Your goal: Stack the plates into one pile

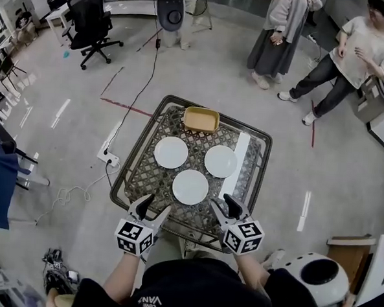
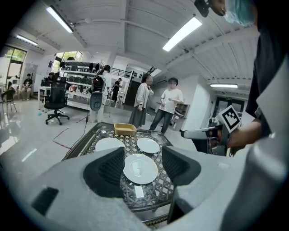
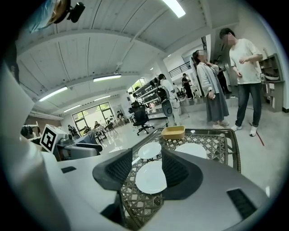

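My left gripper [image 1: 158, 204] and right gripper [image 1: 221, 202] hung wide and empty at the table's [image 1: 151, 179] near edge. On the table, unstacked: near plate [image 1: 190, 186] at the middle, left plate [image 1: 171, 152] and right plate [image 1: 221, 161] farther in.

A: Where is the head camera sitting?
B: It is looking steeply down from above the person, taking in the whole table [image 1: 148, 179], with the left gripper [image 1: 158, 204] and right gripper [image 1: 221, 202] at the bottom.
A: And the gripper cameras?
B: Each is riding low behind its own jaws, facing forward across the table from its near edge. Both are framing the nearest plate [image 2: 140, 168] between the jaws and sharing the yellow tray [image 2: 124, 129] beyond.
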Demonstrator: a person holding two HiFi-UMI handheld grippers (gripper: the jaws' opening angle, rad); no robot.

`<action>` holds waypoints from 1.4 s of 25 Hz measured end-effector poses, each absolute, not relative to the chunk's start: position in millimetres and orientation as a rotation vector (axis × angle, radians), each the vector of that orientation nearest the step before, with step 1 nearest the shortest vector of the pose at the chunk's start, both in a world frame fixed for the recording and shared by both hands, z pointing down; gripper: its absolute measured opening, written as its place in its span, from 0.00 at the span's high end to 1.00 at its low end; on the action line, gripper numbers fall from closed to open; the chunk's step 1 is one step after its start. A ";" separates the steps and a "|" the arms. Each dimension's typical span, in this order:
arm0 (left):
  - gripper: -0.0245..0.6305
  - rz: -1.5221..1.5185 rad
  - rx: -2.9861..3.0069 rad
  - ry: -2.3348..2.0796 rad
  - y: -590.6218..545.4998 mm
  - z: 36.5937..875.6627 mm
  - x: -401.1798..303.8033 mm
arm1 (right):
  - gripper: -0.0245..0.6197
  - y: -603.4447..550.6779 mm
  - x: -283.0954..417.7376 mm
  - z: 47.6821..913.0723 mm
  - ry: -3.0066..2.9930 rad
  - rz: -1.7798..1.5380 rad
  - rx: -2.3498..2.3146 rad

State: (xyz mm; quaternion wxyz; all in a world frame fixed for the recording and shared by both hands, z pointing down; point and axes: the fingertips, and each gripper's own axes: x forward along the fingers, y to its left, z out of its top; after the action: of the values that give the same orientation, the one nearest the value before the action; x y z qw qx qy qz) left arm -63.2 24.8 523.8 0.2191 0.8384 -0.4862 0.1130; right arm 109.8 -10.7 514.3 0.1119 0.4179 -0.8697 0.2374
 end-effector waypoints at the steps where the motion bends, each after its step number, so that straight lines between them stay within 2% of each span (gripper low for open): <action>1: 0.57 0.328 2.316 -1.325 19.9 531.0 -63.0 | 0.66 -14.3 107.0 520.9 -2.540 0.700 1.229; 12: 0.57 0.510 2.235 -1.076 -21.9 619.5 -62.7 | 0.67 -39.1 85.8 615.7 -2.289 0.776 1.264; 20: 0.57 0.641 2.152 -0.929 -46.1 665.0 -66.7 | 0.68 -50.1 84.5 667.3 -2.095 0.947 1.341; 35: 0.57 0.768 2.025 -0.652 -64.9 708.4 -36.4 | 0.68 -62.0 89.6 709.6 -1.913 1.207 1.511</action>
State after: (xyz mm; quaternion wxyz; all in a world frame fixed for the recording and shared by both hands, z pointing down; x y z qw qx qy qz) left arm -36.4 -64.9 708.4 0.4258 0.8101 -0.2607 0.3074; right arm 89.6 -62.0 709.6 0.2091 0.5431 -0.6878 0.4339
